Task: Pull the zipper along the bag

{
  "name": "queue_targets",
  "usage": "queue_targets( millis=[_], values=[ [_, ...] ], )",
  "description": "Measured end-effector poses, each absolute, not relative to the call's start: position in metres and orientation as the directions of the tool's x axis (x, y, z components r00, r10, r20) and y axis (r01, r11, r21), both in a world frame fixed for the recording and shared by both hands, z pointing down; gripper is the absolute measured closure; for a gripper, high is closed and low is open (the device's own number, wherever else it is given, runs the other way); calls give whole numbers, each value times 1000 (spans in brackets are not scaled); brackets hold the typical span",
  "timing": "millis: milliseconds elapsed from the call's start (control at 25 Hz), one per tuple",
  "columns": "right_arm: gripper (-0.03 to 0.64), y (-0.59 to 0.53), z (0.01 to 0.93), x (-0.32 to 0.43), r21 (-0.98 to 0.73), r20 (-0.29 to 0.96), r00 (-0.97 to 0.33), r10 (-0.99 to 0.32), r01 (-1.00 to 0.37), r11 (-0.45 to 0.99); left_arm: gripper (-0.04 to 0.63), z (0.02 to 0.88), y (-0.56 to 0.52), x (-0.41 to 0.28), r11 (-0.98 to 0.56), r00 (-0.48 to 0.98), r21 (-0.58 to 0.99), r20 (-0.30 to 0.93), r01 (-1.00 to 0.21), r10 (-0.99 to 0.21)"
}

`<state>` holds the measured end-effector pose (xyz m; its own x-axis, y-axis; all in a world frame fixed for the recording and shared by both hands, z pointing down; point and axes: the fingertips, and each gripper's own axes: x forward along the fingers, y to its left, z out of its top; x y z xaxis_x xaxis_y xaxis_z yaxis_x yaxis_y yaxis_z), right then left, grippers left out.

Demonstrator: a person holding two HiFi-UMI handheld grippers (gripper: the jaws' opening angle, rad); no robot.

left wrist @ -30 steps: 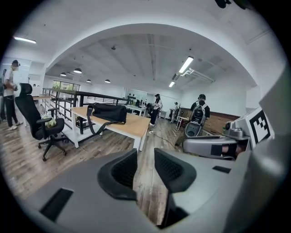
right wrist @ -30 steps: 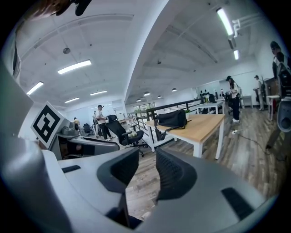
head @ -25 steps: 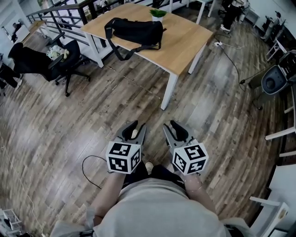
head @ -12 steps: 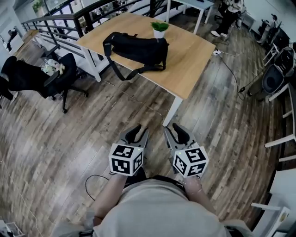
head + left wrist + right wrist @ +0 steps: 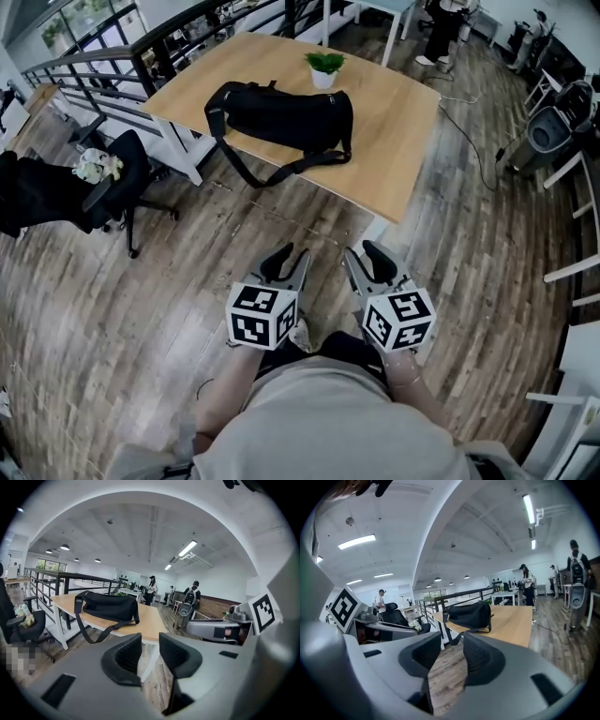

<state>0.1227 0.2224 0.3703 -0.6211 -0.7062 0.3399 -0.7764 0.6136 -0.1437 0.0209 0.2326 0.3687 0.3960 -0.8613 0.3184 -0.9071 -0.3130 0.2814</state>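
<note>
A black duffel bag lies on a light wooden table, its strap hanging over the near edge; its zipper is too small to make out. The bag also shows in the left gripper view and the right gripper view. Both grippers are held close to the person's body, well short of the table. My left gripper stands open with nothing between its fingers. The jaws of my right gripper are opening, and nothing is between them.
A small potted plant stands on the table behind the bag. A black office chair is at the left, near a railing. White furniture lines the right. People stand far off. Wooden floor lies between me and the table.
The table and bag have come closer and shifted down and right in the head view as the person walks toward them. Both grippers stay held in front of the body.
</note>
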Motion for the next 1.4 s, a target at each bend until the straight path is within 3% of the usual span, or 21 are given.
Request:
queue_targets(
  millis=[360, 840, 1400],
  values=[
    [476, 200, 380, 93, -141, 391, -607, -692, -783, 606, 485, 375, 204, -5, -325, 428, 325, 332, -888, -840],
    [476, 123, 388, 57, -139, 393, -652, -648, -739, 659, 485, 383, 152, -41, -238, 351, 340, 328, -910, -877],
    [476, -56, 372, 53, -136, 351, -680, -644, -717, 684, 485, 364, -25, -48, -223, 318, 315, 290, -922, -903]
  ],
)
